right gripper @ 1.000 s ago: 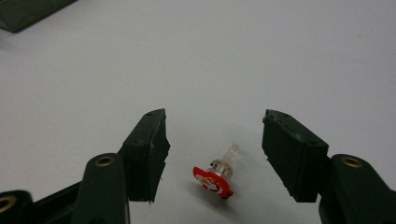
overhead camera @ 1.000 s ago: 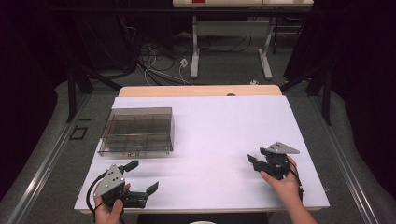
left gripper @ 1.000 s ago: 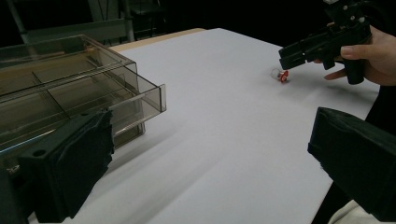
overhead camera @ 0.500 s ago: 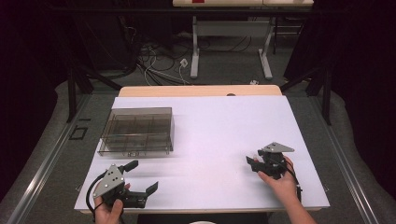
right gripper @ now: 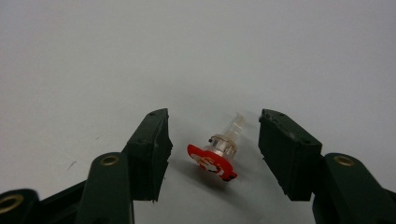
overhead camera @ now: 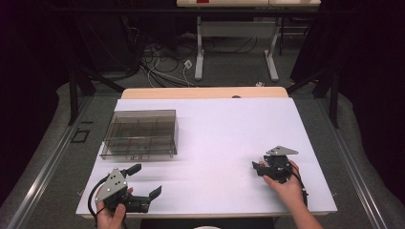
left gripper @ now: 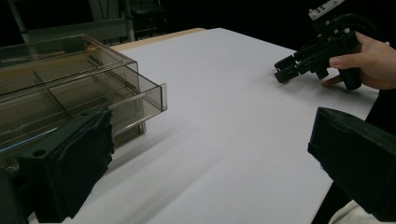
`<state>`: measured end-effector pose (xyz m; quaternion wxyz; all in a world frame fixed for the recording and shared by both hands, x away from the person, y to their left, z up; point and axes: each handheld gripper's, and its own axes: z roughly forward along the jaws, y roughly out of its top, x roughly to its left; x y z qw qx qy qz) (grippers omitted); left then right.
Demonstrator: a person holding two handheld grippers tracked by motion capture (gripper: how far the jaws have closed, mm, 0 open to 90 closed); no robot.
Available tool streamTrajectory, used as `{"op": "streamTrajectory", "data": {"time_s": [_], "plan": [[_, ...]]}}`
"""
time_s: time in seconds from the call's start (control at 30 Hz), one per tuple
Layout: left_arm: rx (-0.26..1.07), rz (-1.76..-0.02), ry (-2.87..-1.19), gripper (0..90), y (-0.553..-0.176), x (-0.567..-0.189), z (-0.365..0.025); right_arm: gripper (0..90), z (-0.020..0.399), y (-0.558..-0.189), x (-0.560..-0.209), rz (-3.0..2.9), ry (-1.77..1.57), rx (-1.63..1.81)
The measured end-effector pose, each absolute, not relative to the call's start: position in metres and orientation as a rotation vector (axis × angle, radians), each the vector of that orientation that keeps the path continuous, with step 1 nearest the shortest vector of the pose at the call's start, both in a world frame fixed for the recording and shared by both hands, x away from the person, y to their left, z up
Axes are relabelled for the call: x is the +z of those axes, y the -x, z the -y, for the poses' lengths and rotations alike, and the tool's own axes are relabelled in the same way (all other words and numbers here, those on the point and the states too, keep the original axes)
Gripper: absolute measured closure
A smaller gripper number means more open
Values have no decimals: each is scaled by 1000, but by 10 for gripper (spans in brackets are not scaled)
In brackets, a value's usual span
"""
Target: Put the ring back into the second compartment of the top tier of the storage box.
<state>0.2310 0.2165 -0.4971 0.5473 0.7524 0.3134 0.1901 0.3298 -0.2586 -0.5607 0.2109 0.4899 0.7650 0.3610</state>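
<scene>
A small clear plastic part with a red printed disc (right gripper: 215, 156) lies on the white table between the jaws of my right gripper (right gripper: 213, 120). Neither pad touches it. Those jaws have just been closing a little and stand partly open, low over the table at the right front (overhead camera: 260, 168). My left gripper (overhead camera: 146, 180) is held at the front left with its jaws wide open and nothing between them (left gripper: 210, 158). Farther off in the left gripper view, the right gripper (left gripper: 286, 72) shows in a hand.
A smoky transparent compartment box (overhead camera: 141, 133) stands on the left half of the white table (overhead camera: 219, 129), close ahead of my left gripper (left gripper: 60, 88). Beyond the table's far edge are desk legs and cables on the floor.
The right gripper has shifted slightly to the left over the table. The left gripper and the box have not moved.
</scene>
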Motion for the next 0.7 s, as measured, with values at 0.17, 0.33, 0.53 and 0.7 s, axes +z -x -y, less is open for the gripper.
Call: {"op": "streamTrajectory", "data": {"time_s": [0.17,0.33,0.53,0.7], "plan": [[451,-743,-1782,1,-231,-497,-216,438,258,-330,-562,-2137,-1392,993],[451,-743,-1784,1,-231,-497,-217,465,260,-331,-562,-2136,-1391,982],[453,-744,-1781,1,-231,-497,-216,493,259,-330,-562,-2133,-1385,971],[459,-743,-1782,1,-231,-498,-216,525,260,-330,-562,-2132,-1381,964]]}}
